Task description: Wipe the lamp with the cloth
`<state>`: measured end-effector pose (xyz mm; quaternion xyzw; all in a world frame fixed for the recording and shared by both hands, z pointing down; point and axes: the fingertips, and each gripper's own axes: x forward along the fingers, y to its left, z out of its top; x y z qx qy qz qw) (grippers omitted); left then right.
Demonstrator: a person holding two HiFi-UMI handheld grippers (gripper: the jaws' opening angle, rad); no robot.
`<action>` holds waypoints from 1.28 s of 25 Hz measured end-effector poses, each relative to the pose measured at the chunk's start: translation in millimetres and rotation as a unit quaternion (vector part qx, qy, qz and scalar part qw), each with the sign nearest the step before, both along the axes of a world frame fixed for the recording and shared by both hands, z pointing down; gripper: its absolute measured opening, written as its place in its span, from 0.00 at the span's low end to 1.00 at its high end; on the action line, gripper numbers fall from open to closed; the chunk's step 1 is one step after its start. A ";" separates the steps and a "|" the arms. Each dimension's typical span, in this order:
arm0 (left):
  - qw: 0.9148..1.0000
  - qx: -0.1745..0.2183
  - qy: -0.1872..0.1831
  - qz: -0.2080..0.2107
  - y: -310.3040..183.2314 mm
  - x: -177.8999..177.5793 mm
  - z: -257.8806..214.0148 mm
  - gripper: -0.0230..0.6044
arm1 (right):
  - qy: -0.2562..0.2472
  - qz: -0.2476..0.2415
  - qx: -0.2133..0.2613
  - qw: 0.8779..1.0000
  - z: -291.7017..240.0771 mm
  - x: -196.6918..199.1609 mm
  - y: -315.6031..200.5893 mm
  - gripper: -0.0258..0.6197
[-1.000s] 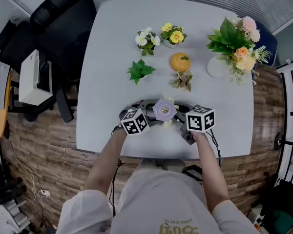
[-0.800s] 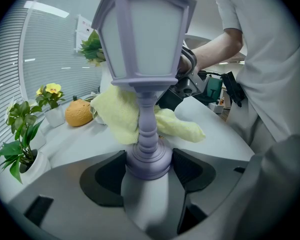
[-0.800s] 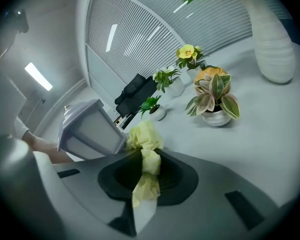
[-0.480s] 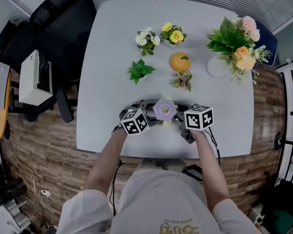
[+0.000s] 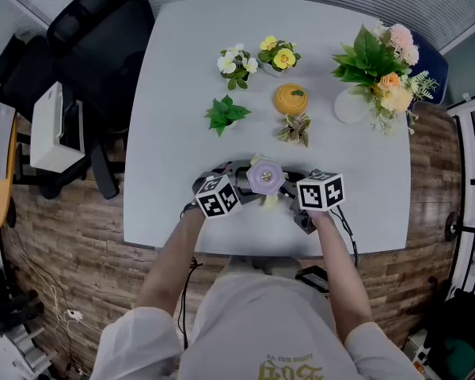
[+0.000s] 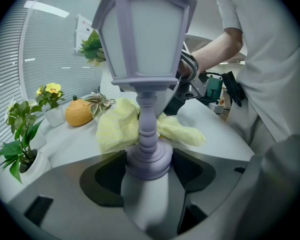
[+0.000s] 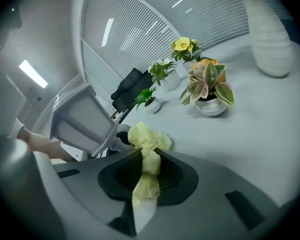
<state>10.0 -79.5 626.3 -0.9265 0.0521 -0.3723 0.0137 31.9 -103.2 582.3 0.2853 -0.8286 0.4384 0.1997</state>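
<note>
A lilac lantern-shaped lamp [image 5: 265,176] stands upright near the table's front edge. My left gripper [image 5: 236,172] is shut on the lamp's round foot [image 6: 149,156], with the lantern head [image 6: 142,34] towering above the jaws. My right gripper [image 5: 294,182] is shut on a crumpled pale-yellow cloth [image 7: 146,151]. The cloth [image 6: 121,126] lies bunched against the lamp's stem on its far side. In the right gripper view the lamp head [image 7: 82,120] sits just left of the cloth. From the head view only a scrap of cloth [image 5: 269,200] shows under the lamp.
Small potted plants [image 5: 226,115] [image 5: 238,63] [image 5: 279,55] [image 5: 296,130], an orange ornament [image 5: 291,99] and a white vase of flowers [image 5: 380,70] stand on the far half of the grey table [image 5: 182,93]. A black office chair [image 5: 95,46] is at the left.
My right gripper has shifted slightly left, toward the lamp, with the cloth. The lamp and my left gripper have stayed put.
</note>
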 end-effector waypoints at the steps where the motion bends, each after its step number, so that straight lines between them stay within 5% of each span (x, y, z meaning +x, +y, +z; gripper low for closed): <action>1: 1.000 0.000 0.000 0.000 -0.1 -0.1 -0.1 0.51 | 0.000 -0.001 0.000 1.000 -0.5 0.0 0.8 0.15; 32: 1.000 -0.001 -0.003 -0.002 0.4 0.2 1.2 0.51 | -0.025 -0.076 0.016 0.997 -20.6 -11.8 35.5 0.15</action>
